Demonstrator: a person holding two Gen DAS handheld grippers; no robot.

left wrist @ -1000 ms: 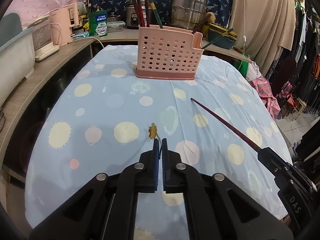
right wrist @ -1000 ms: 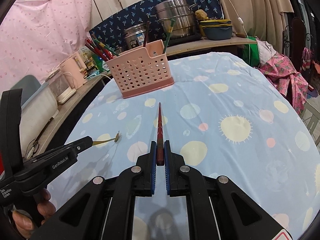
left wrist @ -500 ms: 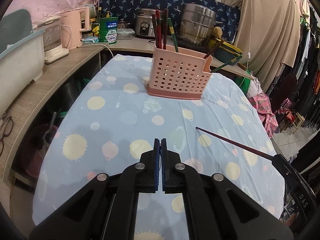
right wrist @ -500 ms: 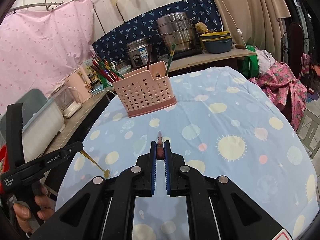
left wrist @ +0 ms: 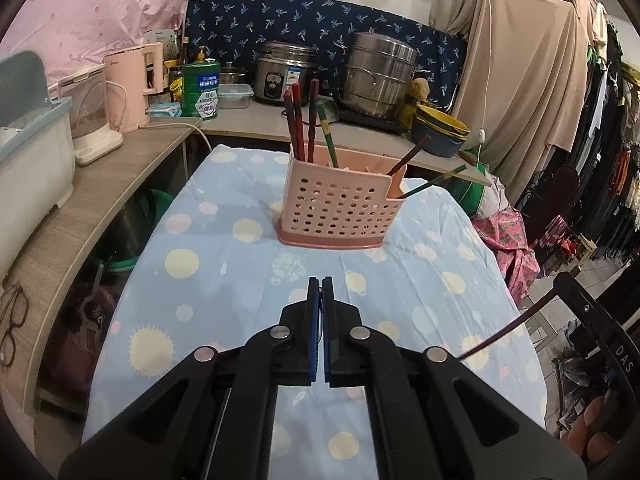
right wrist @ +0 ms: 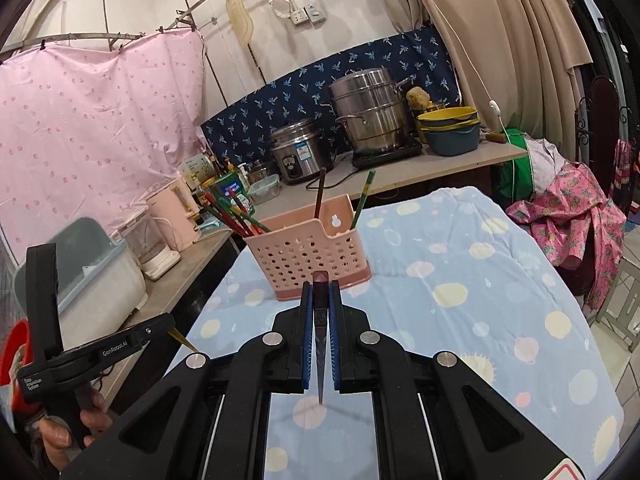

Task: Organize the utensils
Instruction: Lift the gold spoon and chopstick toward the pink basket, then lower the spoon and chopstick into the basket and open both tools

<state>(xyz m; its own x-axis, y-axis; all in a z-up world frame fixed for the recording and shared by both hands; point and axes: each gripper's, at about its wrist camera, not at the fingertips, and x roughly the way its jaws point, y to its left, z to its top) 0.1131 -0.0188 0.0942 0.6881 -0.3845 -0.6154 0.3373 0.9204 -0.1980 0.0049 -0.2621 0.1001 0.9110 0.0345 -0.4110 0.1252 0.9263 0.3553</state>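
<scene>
Well, both tools are loaded and held clear above the spotted tablecloth (left wrist: 208, 264), so I'd call this the carry step, with the drop-in yet to come.

The right gripper (right wrist: 320, 288) is clamped on a dark red chopstick (right wrist: 320, 336), which runs lengthwise between the pads with its blunt end poking forward and its thin tip pointing back. The left gripper (left wrist: 320, 284) has its tongs pressed together on a thin gold utensil (right wrist: 182, 338). Only a short gold stem shows, sticking out of its tip in the right wrist view, so I can't tell what kind of utensil it is.

The pink perforated holder (left wrist: 336, 216) stands at twelve o'clock from both hands, near the far end of the table. Several chopsticks (left wrist: 298, 120) stand in its taller part at about eleven o'clock, and two more lean out of the lower part toward two o'clock.

Next, I reckon, each piece must be tipped upright over the open top and released without snagging the sticks already inside.
</scene>
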